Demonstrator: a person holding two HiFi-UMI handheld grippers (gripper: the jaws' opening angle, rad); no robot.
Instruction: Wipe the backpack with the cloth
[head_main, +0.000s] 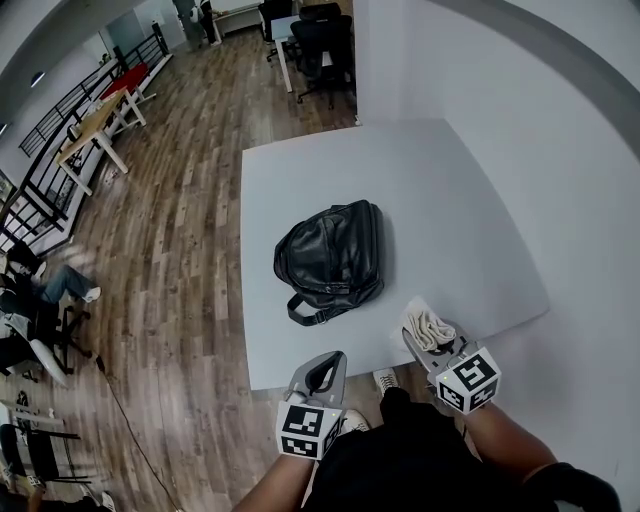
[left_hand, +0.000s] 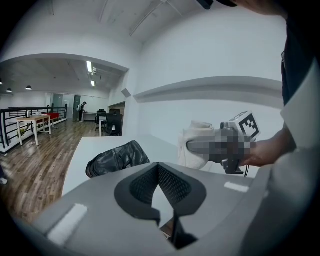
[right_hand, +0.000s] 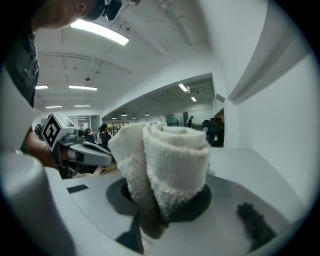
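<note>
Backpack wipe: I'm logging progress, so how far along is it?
Done: the right gripper is shut on the rolled white cloth. In hand: both grippers hover at the near edge of the table, the left gripper shut and empty. Left: all the wiping; the cloth is clear of the black backpack lying on the table.

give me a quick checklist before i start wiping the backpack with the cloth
1. Cloth secured in right gripper: ok, the jaws are closed on the rolled cloth.
2. Cloth in contact with backpack: not ok, it is held apart from the backpack, near the table's front edge.
3. Left gripper free to steady the backpack: ok, its jaws are together with nothing in them.
4. Backpack resting on table: ok, it is lying down.
5. Which spots need wiping: cannot tell.
</note>
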